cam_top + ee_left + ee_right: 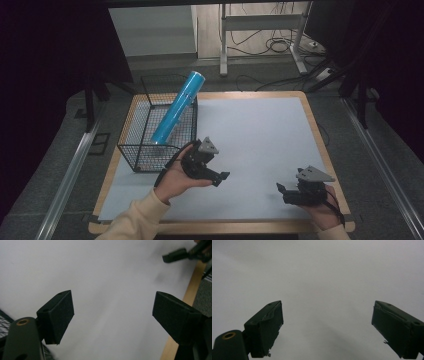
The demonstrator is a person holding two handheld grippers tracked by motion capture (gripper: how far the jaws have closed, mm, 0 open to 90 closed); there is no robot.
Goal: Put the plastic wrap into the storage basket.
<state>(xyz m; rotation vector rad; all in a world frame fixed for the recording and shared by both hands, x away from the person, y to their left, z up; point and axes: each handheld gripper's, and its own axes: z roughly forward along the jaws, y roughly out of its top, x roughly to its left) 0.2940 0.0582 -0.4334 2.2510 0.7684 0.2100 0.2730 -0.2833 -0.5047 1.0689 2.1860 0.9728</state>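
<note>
On the white mat (250,135) that covers the wooden table (320,150), two hand-held claws are seen, and both are empty. Behind and to the left of the left gripper (223,177) a black wire basket (131,145) is set at the table's left edge. One thing is held in it: a blue cylinder (176,109), leaned on a slant, its lower end down inside the mesh near the corner closest to the left gripper, its upper end raised past the far rim. Nothing else can be made out in the basket.

The placing step is judged to be done, since the cylinder is lodged in the basket and is gripped by no claw. The left gripper is found just beside the basket's near corner, pointed away from it toward the right gripper (280,188); its jaws are spread with only bare mat between them, as is shown in the left gripper view (113,312). A corner of basket mesh (3,322) is caught at that view's lower left. The right gripper is held low over the mat near the table's right front corner, well apart from the basket, its jaws likewise spread over bare mat (327,325).

No further grasp seems to be called for; the next move is judged to be a withdrawal of the left gripper to rest, clear of the mesh so that the leaning cylinder is not knocked.
</note>
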